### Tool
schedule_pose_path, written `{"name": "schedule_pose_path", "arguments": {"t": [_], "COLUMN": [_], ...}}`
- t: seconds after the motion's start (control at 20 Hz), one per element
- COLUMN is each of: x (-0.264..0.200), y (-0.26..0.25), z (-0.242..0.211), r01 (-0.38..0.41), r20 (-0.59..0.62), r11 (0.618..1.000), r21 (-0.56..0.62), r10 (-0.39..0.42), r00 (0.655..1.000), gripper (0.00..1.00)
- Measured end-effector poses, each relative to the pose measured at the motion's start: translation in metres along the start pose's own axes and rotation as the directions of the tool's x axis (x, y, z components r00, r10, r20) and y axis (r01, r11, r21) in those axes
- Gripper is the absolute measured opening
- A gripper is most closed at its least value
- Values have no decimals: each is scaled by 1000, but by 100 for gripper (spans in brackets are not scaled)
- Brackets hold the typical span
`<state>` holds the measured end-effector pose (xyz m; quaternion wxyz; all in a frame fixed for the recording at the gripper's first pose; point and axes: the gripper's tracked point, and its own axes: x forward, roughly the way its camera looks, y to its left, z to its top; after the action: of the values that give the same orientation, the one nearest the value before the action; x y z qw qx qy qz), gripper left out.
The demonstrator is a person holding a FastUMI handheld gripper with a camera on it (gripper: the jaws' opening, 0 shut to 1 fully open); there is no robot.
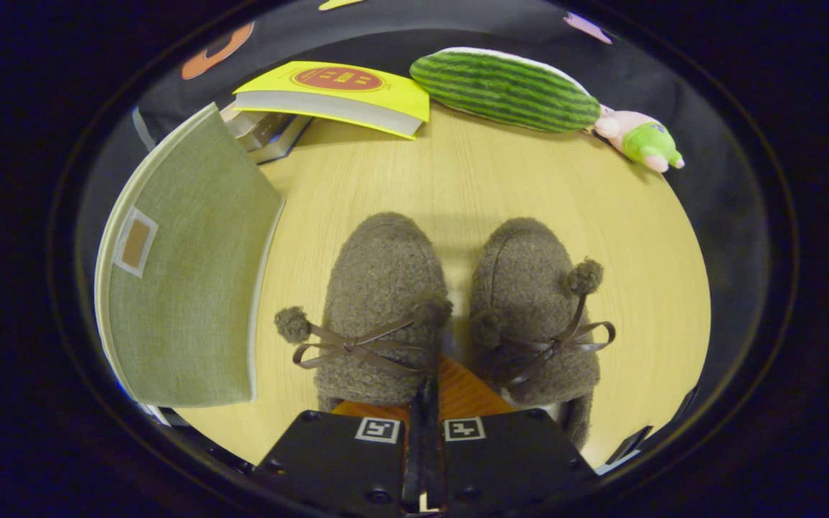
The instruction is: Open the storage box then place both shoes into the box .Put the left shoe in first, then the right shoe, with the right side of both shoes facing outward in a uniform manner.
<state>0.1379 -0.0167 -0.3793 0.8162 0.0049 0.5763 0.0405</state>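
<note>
Gripper (425, 392) fingers closed together, empty, just above two fuzzy brown pom-pom slippers (386, 316) (533, 316) side by side on wooden table (472, 187), green fabric storage box (184, 273) left, lid shut

Fuzzy, woven, woody
Shoes (450, 309) nubby fleece; box (184, 273) at 9 o'clock matt woven cloth; counter (501, 180) smooth pale wood.

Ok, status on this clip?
Gripper shut, empty, above the slippers. Left slipper and right slipper side by side on table. Green box lid closed. Nothing blocking.
</note>
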Motion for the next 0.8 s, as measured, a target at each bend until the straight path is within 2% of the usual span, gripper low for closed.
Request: {"name": "schedule_pose_path", "arguments": {"t": [0.05,0.3,0.55,0.8], "x": [-2,-27,-76,-136], "y": [1,12,19,61], "z": [1,-3,16,40], "r01": [-23,-137,-124,-158], "r20": [-1,-34,34,106], "r11": [1000,981,984,982], "r21": [19,139,131,106], "r10": [23,143,121,147], "r00": [1000,989,992,983], "gripper": [6,6,6,6]}}
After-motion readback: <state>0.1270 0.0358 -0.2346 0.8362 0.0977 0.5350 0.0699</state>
